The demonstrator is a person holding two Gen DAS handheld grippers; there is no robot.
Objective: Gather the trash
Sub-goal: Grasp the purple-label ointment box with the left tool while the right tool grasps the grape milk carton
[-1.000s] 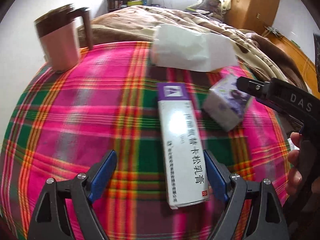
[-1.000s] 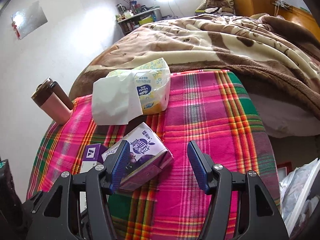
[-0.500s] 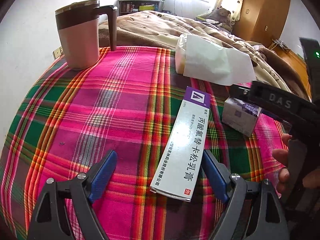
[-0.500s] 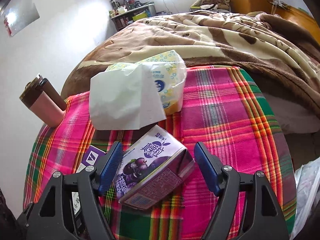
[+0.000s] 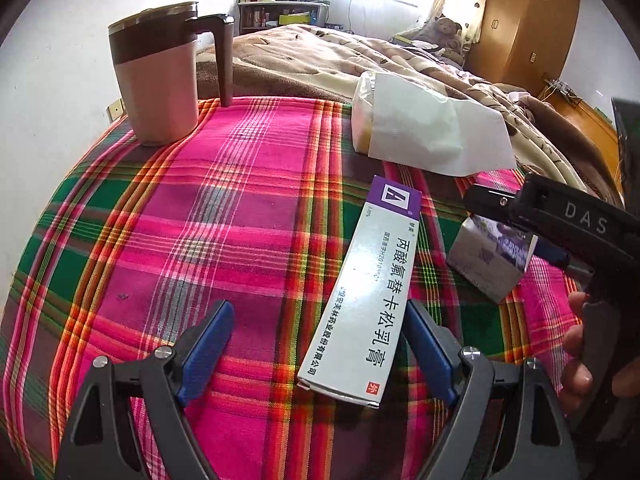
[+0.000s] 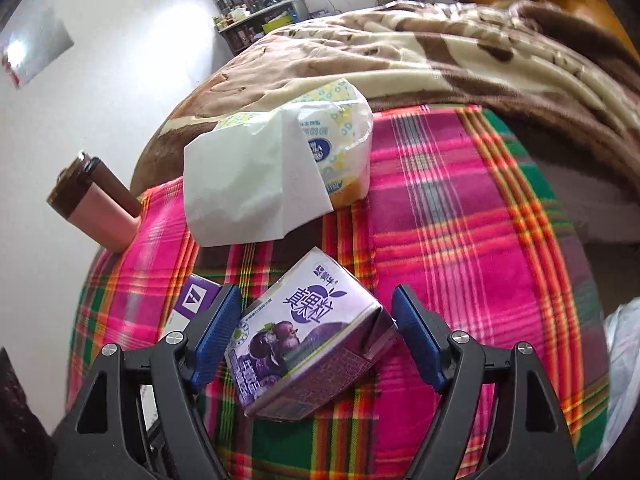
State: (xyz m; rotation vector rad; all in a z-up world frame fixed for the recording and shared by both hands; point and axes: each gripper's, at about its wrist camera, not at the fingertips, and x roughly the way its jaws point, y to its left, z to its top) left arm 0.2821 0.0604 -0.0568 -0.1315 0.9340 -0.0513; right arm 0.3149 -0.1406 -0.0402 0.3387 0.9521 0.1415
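Note:
A long white ointment box point(image 5: 372, 280) with a purple end lies on the plaid cloth point(image 5: 200, 220). It sits slanted between the jaws of my left gripper point(image 5: 318, 312), close to the right finger; that gripper is open and its pads do not press on the box. To its right lies a purple juice carton point(image 5: 486, 258) on its side. In the right wrist view the carton point(image 6: 308, 332) lies between the jaws of my right gripper point(image 6: 316, 294), which are opening and do not squeeze it. The ointment box's purple end point(image 6: 192, 300) peeks out behind the left finger.
A pink mug with a brown lid point(image 5: 160, 76) stands at the far left. A tissue pack with a loose white sheet point(image 5: 424, 136) lies at the back. A bed with a brown blanket point(image 5: 320, 56) borders the cloth. A hand point(image 5: 576, 352) holds the right gripper's body. White plastic point(image 6: 624, 360) shows low right.
The right gripper has shifted so the carton, earlier beside its left finger, now lies between its widened jaws. The left view has swung, and the ointment box now lies slanted.

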